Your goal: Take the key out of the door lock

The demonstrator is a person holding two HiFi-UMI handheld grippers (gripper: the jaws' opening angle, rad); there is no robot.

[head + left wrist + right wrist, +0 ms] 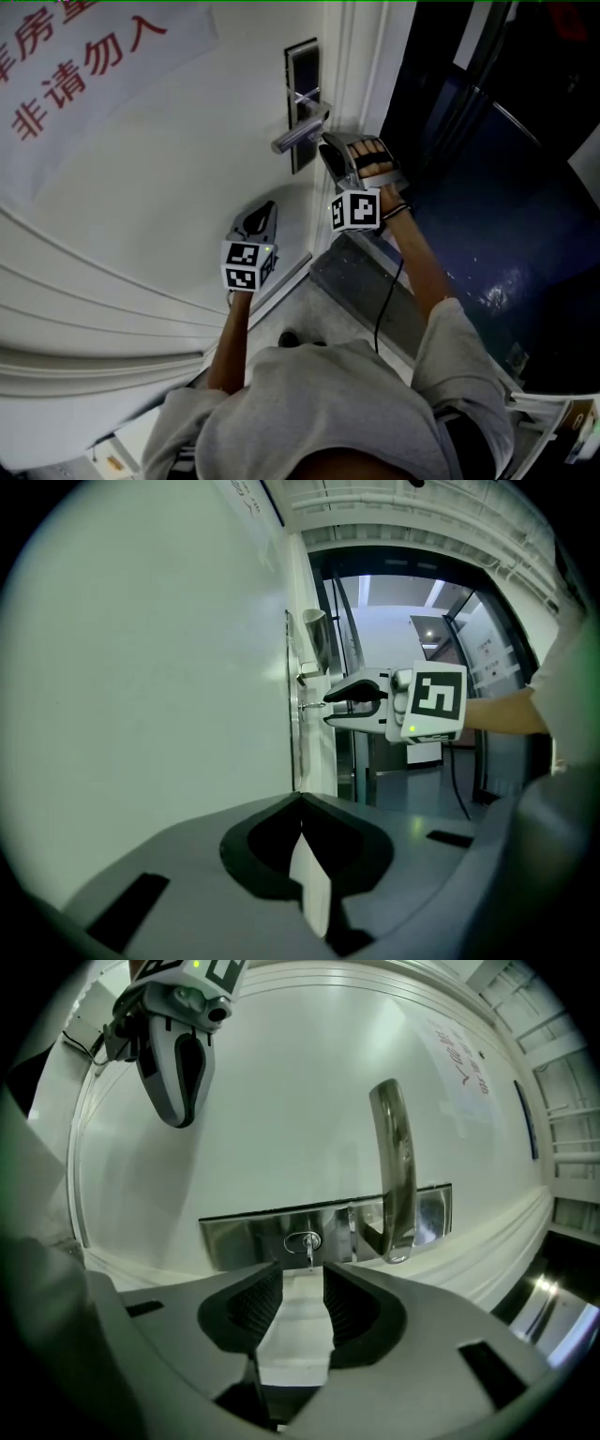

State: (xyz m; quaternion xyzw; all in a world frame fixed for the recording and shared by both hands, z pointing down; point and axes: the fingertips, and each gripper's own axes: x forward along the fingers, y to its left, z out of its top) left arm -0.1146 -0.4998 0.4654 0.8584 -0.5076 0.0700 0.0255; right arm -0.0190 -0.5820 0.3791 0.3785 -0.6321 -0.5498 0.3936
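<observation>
A white paper sign (103, 89) at the upper left of the head view carries red characters reading 非请勿入. The small silver metal key (308, 1247) sits in the round cylinder of the polished steel lock plate (244, 1232), at the lower centre of the right gripper view. Its long axis stands straight out from the smooth white door (281, 1101) toward the grey right gripper (302, 1286). That gripper's 2 ribbed black jaws stand apart and empty, just short of the key. The grey left gripper (301, 803) has its jaws together, holding nothing.
</observation>
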